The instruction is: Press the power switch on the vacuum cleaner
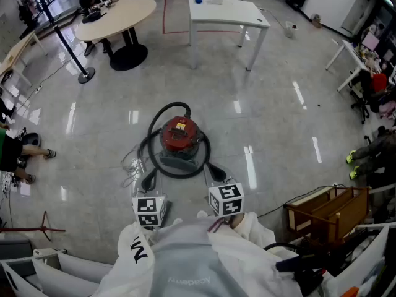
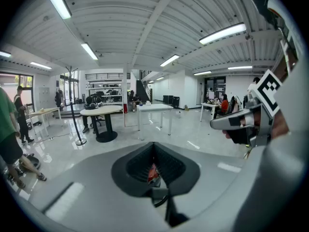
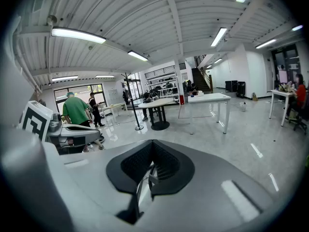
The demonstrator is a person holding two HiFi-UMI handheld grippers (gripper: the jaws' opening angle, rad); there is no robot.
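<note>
Head view: red vacuum cleaner (image 1: 180,135) on floor (image 1: 278,116), just ahead of left tongs (image 1: 148,179) and right tongs (image 1: 215,172). Left gripper view: left tongs pressed together, empty. Right gripper view: right tongs likewise closed, empty.

Glossy grey floor (image 1: 278,104), white table (image 1: 229,14)

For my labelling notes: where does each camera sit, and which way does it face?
Head view: on the person's head, facing down at the vacuum cleaner; left hand-held gripper, right hand-held gripper, white jacket show.
Left gripper view: on the left one, facing the white table over shut jaws; the right one shows.
Right gripper view: on the right one, facing likewise; the left one shows.
All share that table.
</note>
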